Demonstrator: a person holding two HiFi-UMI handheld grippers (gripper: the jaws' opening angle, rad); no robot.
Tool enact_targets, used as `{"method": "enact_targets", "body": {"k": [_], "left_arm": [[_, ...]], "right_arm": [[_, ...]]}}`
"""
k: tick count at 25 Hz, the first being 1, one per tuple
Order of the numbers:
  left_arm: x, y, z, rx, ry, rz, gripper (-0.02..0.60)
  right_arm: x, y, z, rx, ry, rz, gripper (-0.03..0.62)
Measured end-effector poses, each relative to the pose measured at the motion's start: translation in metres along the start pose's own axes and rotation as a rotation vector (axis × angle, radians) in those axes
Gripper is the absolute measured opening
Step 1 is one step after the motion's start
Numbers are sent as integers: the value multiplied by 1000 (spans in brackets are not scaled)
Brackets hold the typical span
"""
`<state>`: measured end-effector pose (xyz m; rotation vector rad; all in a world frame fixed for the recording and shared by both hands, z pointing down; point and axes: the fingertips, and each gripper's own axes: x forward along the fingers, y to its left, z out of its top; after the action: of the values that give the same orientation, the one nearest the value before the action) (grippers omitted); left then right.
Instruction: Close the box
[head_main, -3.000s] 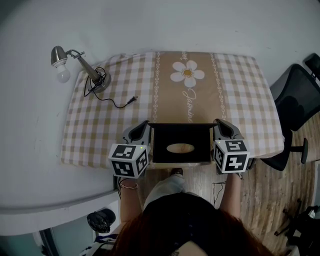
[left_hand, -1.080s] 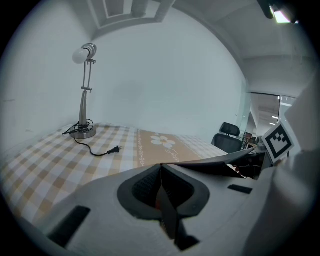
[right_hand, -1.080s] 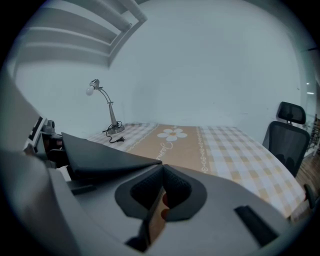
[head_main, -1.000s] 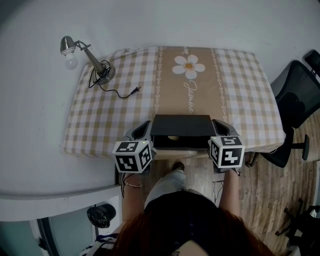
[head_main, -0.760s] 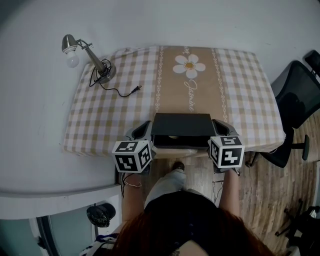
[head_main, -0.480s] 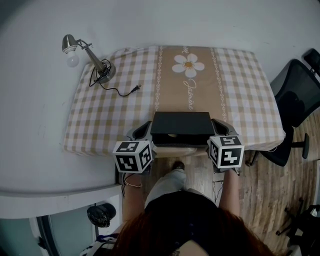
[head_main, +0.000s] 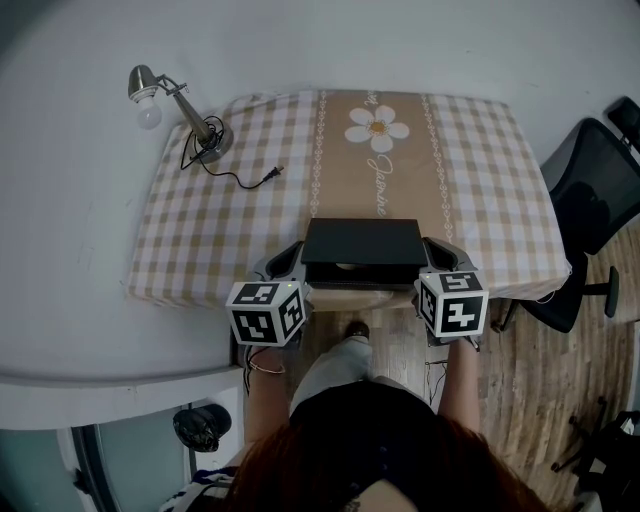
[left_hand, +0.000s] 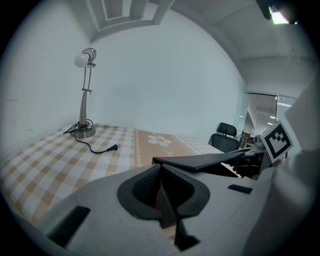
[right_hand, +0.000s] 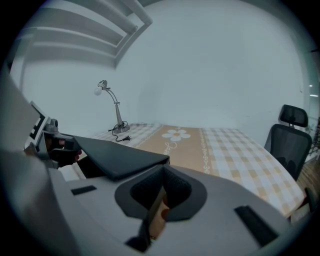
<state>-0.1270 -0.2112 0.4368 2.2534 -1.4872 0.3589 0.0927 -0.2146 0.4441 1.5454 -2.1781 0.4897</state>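
Black box (head_main: 362, 243) sits lower centre at the worktop (head_main: 220, 210) near edge, lid almost down. Left gripper (head_main: 288, 256) and right gripper (head_main: 434, 250) flank it, both clenched, empty. Lid likely stiff and light; press its top near the front corners.

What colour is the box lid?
The lid is plain black, clearest in the head view.

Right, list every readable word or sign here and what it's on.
"Jasmine" in cursive on the cloth, under the daisy; roughly legible.
Script at the cloth's far edge: cut off, unreadable.
Cubes on left gripper and right gripper: square markers, no words.
Lid: no print.
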Motion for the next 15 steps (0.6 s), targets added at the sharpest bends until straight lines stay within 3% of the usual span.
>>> {"method": "enact_targets", "body": {"k": [15], "left_arm": [[-14, -8, -4, 16, -14, 5, 29]], "right_arm": [[-13, 5, -5, -18, -2, 11, 18]]}}
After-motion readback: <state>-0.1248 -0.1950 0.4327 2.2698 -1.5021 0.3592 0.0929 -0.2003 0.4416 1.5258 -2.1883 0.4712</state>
